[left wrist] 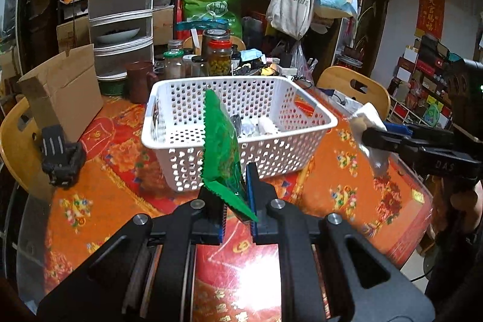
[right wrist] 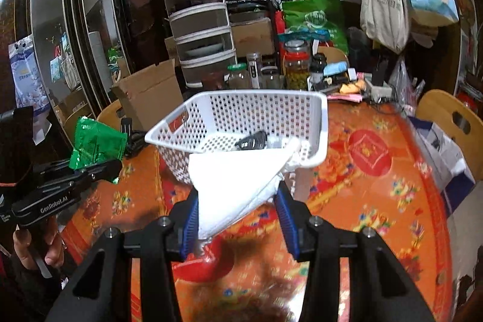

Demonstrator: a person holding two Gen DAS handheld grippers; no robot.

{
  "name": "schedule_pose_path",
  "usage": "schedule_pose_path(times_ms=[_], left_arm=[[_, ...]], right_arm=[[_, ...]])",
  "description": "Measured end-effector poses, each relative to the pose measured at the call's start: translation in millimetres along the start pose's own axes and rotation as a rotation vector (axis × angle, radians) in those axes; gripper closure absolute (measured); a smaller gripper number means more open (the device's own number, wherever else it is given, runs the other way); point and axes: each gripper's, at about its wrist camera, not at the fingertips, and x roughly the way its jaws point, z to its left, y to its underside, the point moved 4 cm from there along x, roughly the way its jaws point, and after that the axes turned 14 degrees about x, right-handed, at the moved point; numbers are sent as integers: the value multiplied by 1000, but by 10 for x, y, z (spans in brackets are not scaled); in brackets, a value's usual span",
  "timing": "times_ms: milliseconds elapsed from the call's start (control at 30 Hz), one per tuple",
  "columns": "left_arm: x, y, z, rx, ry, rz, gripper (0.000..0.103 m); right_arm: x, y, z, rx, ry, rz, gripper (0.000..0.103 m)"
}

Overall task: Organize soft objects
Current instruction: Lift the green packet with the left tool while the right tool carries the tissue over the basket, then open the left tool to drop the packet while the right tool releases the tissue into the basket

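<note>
A white perforated basket (left wrist: 187, 138) stands on the orange table and holds several small items; it also shows in the right wrist view (right wrist: 317, 110). My left gripper (left wrist: 231, 186) is shut on a green foil packet (left wrist: 222, 147), held upright just in front of the basket's near wall; the packet also shows in the right wrist view (right wrist: 96, 144). My right gripper (right wrist: 238, 195) is shut on a white soft pouch (right wrist: 232, 180), held above the table at the basket's near corner. In the left wrist view the right gripper (left wrist: 366, 138) holds the pouch (left wrist: 368, 119) to the right of the basket.
A cardboard box (left wrist: 65, 92) and a black clip-like object (left wrist: 62, 156) sit on the table at the left. Jars (left wrist: 219, 56) and stacked clear containers (left wrist: 120, 5) crowd the far side. Wooden chairs (left wrist: 354, 86) ring the table. The cloth (left wrist: 326, 171) is orange and red.
</note>
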Motion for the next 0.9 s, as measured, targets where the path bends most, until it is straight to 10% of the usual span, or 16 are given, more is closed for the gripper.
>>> schedule_pose_path(times_ms=[567,900], left_arm=[[1031,-925,396,-48,1,157,93],[2065,-838,582,-83,-4,347,93]], right_arm=[[873,-874,-18,-16,88,90,57],[1711,-899,-292,9,211,236,57]])
